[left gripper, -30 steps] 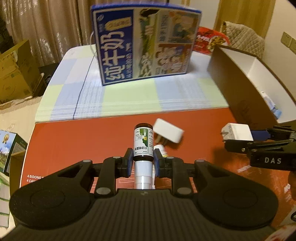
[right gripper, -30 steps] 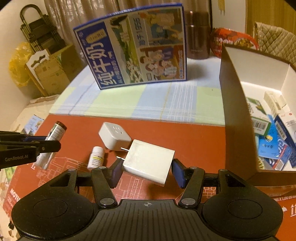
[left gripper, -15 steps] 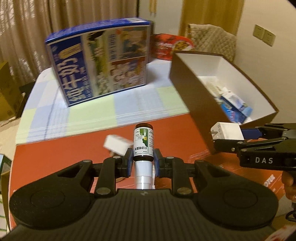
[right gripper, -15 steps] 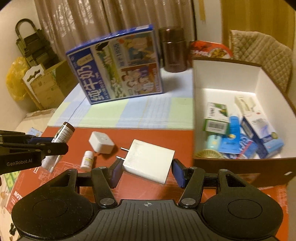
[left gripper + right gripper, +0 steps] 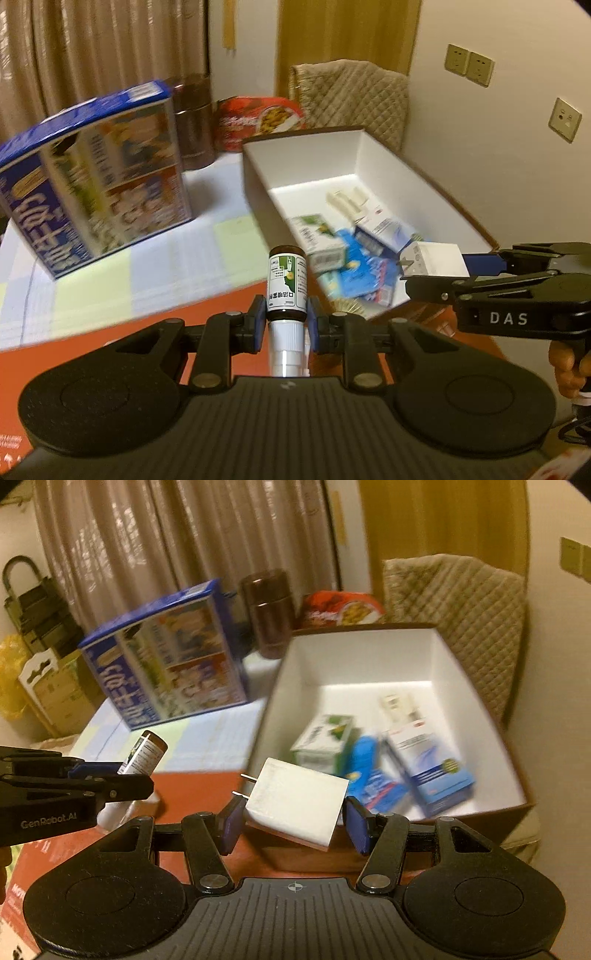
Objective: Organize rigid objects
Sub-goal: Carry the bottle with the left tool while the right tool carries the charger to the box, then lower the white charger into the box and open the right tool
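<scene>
left tongs (image 5: 286, 325) clamped on a small brown spray bottle (image 5: 287, 282), light, slick glass or plastic perhaps, held at its neck | right tongs (image 5: 291, 821) gripping a white plug adapter (image 5: 297, 799) by its flat sides, stiff and light | both near the open box (image 5: 369, 657) | box contents blurred, labels unreadable

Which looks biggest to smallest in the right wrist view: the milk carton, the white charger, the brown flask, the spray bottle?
1. Milk carton.
2. White charger, though nearness to the camera enlarges it.
3. Brown flask.
4. Spray bottle, partly hidden by the left gripper.
</scene>
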